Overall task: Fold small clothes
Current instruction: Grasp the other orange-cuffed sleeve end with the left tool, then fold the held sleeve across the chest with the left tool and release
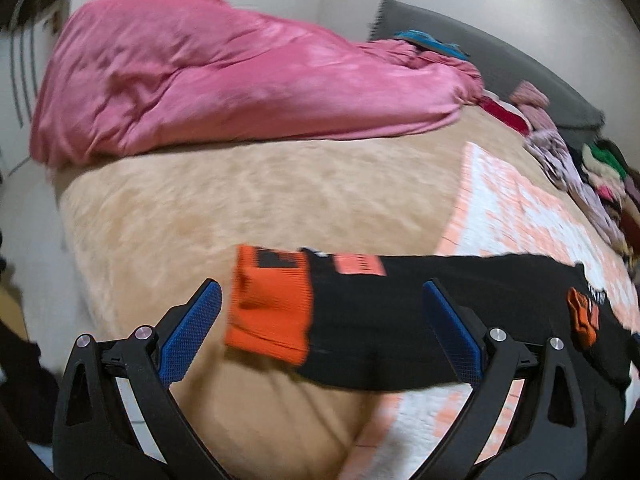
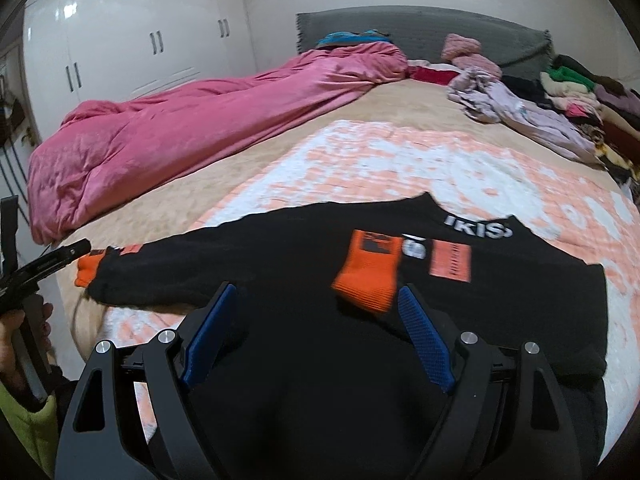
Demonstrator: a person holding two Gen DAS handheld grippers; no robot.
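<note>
- White glossy wardrobe doors and a grey headboard backed the bed, which was covered in a beige plush spread.
- On that spread lay a white-and-peach patterned quilt, and along the far left side a rumpled pink duvet was bunched up.
- By the headboard on the right sat a heap of mixed clothes, with a pale lilac garment trailing out of it onto the bed.
- The black sweatshirt lay spread flat on the quilt, its white lettering near the collar and a peach patch on the chest facing up.
- One sleeve was folded across the chest, its orange cuff resting on the black fabric just beside the patch; the other sleeve stretched out sideways, its orange cuff reaching past the quilt onto the beige spread.
- The left gripper hovered over that outstretched sleeve with its jaws spread wide, grasping nothing.
- The right gripper hung above the sweatshirt's body, jaws likewise released, the folded cuff just ahead of its right blue pad.
</note>
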